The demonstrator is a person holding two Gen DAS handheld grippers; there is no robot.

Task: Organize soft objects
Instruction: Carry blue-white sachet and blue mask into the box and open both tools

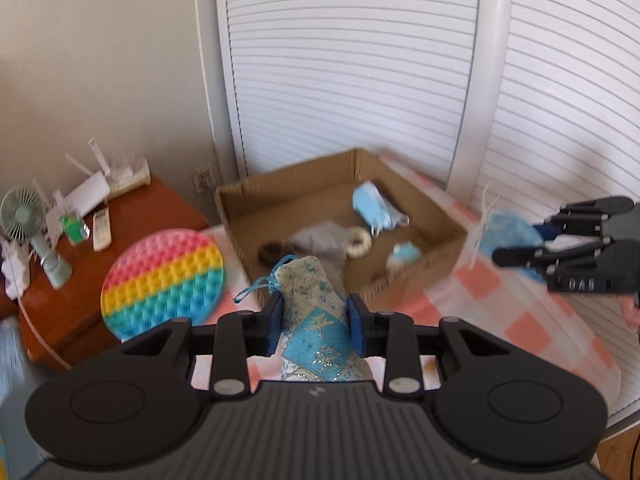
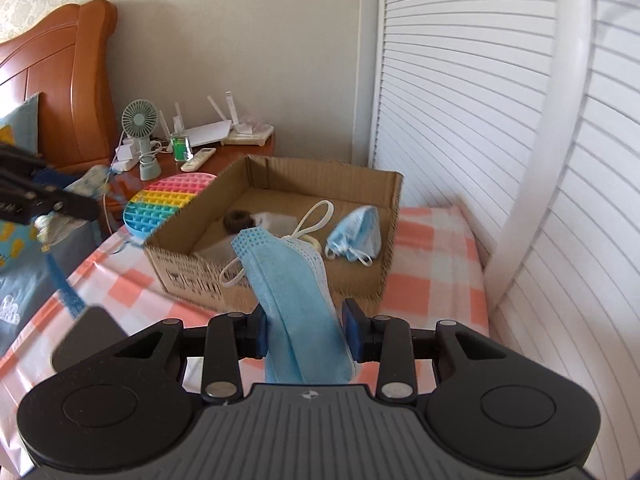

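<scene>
My left gripper (image 1: 315,322) is shut on a blue and silver brocade pouch (image 1: 310,300) with a blue cord, held in the air in front of the cardboard box (image 1: 420,206). My right gripper (image 2: 304,330) is shut on a folded blue face mask (image 2: 286,276), held up before the same box (image 2: 188,268). In the left wrist view the right gripper (image 1: 516,256) shows at the right edge with that mask (image 1: 506,232). In the right wrist view the left gripper (image 2: 76,204) shows at the left edge with the pouch (image 2: 90,180). Inside the box lie another blue mask (image 2: 356,232), a grey cloth (image 1: 320,238) and a white ring (image 1: 358,242).
A round rainbow pop-it toy (image 1: 162,282) leans at the box's left side. The box stands on a pink and white checked cover (image 2: 432,280). A wooden nightstand (image 1: 68,300) holds a small fan (image 2: 140,128), a router and a remote. White louvred doors (image 1: 352,68) stand behind.
</scene>
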